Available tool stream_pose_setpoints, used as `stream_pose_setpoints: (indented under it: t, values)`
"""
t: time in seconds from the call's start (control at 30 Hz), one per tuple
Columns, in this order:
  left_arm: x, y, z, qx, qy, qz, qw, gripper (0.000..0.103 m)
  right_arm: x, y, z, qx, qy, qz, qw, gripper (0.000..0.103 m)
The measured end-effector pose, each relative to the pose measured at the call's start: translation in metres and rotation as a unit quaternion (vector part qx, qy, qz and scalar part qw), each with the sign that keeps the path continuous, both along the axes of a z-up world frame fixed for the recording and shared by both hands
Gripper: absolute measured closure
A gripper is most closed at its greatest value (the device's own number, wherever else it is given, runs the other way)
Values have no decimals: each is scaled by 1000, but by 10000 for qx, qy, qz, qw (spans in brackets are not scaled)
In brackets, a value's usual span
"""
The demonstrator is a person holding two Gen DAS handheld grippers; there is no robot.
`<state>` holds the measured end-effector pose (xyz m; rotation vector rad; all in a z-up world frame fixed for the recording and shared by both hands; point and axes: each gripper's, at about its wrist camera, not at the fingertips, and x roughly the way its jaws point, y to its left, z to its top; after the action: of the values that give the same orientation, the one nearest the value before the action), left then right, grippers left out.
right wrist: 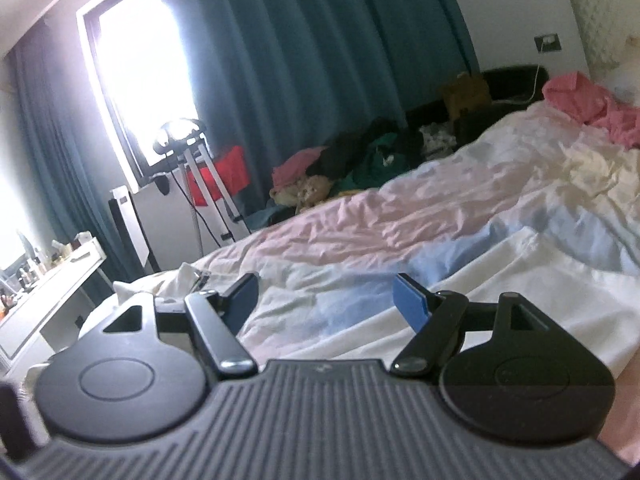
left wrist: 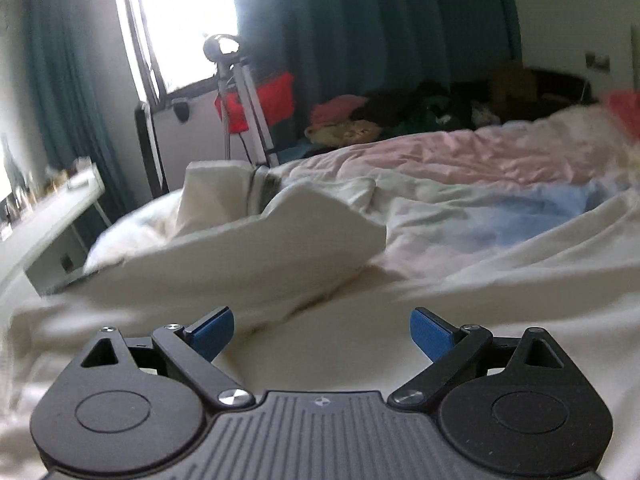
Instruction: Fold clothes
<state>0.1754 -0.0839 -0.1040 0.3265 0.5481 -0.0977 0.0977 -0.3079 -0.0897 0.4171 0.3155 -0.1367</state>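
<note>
The left gripper (left wrist: pixel 322 334), black with blue pads, is hovering low over a white cotton garment (left wrist: pixel 360 356) spread across the near part of the bed; its jaws are standing wide apart with nothing between them. Just beyond its fingertips, a raised white fold of cloth (left wrist: pixel 256 248) is standing up from the bedding, its edge blurred in the left wrist view.

The right gripper (right wrist: pixel 326 300), of the same black and blue build, is also hanging over the bed with its jaws parted and empty. Under and to the right of it the white garment (right wrist: pixel 500 292) is lying flat, its near edge running diagonally across the rumpled pastel bedsheet (right wrist: pixel 360 224), which is showing pink, pale blue and cream patches.

Farther along, a crumpled pink garment (right wrist: pixel 588 100) is lying near the head of the bed. Past the far edge of the bed a heap of mixed clothes (right wrist: pixel 352 160), pink, dark and green, is sitting low against the long teal curtains (right wrist: pixel 320 60). To the left a metal tripod (right wrist: pixel 204 184) is standing before the bright window (right wrist: pixel 136 72), and a white desk (right wrist: pixel 52 292) with small clutter is running along the left side.
</note>
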Motion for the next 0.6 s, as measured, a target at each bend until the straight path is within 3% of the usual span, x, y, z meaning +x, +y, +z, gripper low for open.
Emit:
stream_pose_setpoints:
  t: [0.3,0.43,0.6]
  values:
    - [87,-76,-29,496,-146,-153,9985,7,23,-13,-17,356,257,-110,9990,26]
    - [134,-96,-37,406,-214,45,9989,10,29,-21,-27,622,339,-241,9972,26]
    - [198,-111,-48,423,-57,340,9985,15,52,-11,-43,582,577,-4,9966,26]
